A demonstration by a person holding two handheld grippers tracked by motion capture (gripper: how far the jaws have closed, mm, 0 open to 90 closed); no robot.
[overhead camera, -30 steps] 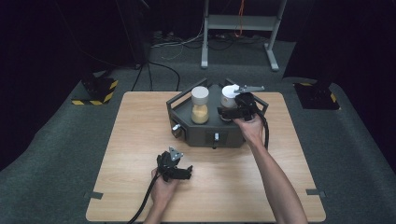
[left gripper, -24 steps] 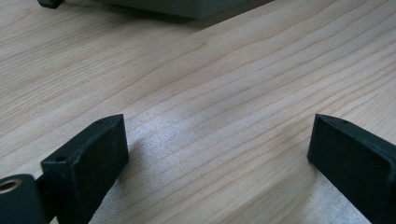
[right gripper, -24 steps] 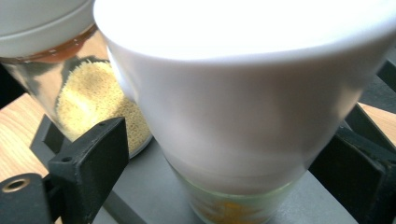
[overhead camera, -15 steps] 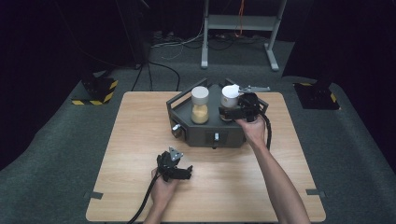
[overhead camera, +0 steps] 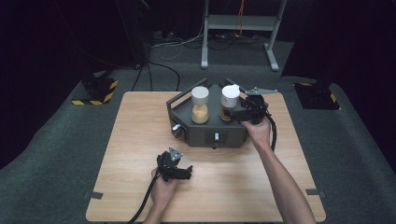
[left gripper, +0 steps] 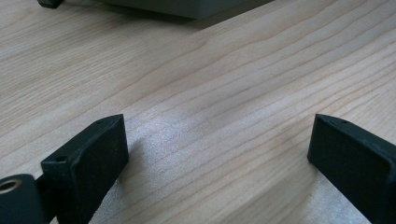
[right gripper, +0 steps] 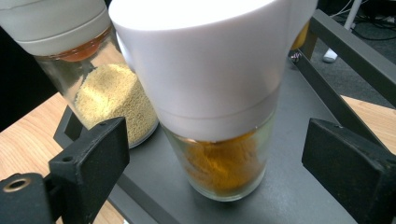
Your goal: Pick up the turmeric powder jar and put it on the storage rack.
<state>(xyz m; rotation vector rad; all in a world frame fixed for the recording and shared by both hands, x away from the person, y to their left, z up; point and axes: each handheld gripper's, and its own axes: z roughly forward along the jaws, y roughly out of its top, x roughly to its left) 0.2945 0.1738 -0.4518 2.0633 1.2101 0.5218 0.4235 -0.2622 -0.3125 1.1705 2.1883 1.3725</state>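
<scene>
Right gripper view: your right gripper (right gripper: pixel 212 158) stands wide around the orange jar (right gripper: pixel 219 116), not pressing; your left gripper (left gripper: pixel 217 158) is wide, empty.

Both grippers, left gripper (overhead camera: pixel 186 173) and right gripper (overhead camera: pixel 239 113), are black, blocky-jawed, grey-plated, trailing black cables toward 6 o'clock; forearms bare.

A light wooden tabletop (overhead camera: pixel 140 140) stands on grey carpet floor (overhead camera: pixel 56 154). Beyond it, a grey metal stand (overhead camera: pixel 240 23) and black cables (overhead camera: pixel 159 70) lie; yellow-and-black striped blocks (overhead camera: pixel 95 91) sit at the left.
</scene>
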